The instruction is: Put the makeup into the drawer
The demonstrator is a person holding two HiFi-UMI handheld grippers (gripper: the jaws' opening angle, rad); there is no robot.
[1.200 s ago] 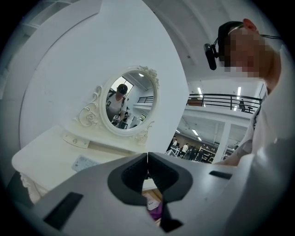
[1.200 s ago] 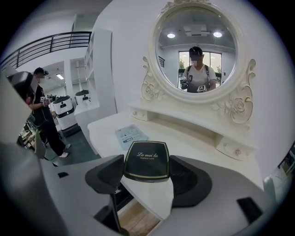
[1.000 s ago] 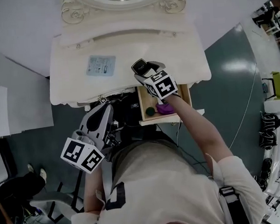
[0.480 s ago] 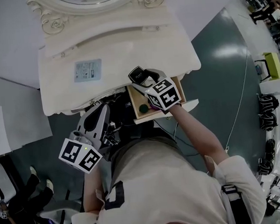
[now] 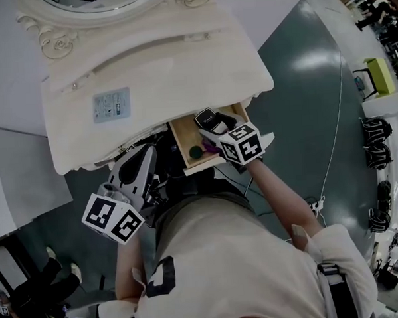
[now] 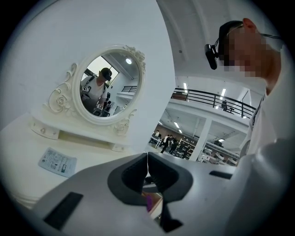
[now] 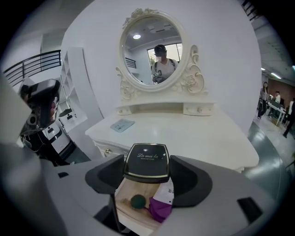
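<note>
The makeup is a flat black compact (image 7: 146, 161) with a thin gold edge and small words on its lid. The right gripper (image 7: 147, 174) squeezes it from both sides, just above the open wooden drawer (image 7: 131, 190). A green ball (image 7: 137, 201) and a purple packet (image 7: 160, 209) lie side by side in the drawer. The left gripper (image 6: 147, 159) has its jaws pressed together with nothing between them.

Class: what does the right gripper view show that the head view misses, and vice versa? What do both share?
Right gripper view only: a person's reflection in the oval white-framed mirror. Head view only: the left gripper. Both: the right gripper shut on a black square compact over the open wooden drawer, which holds a round green object and a purple packet.
</note>
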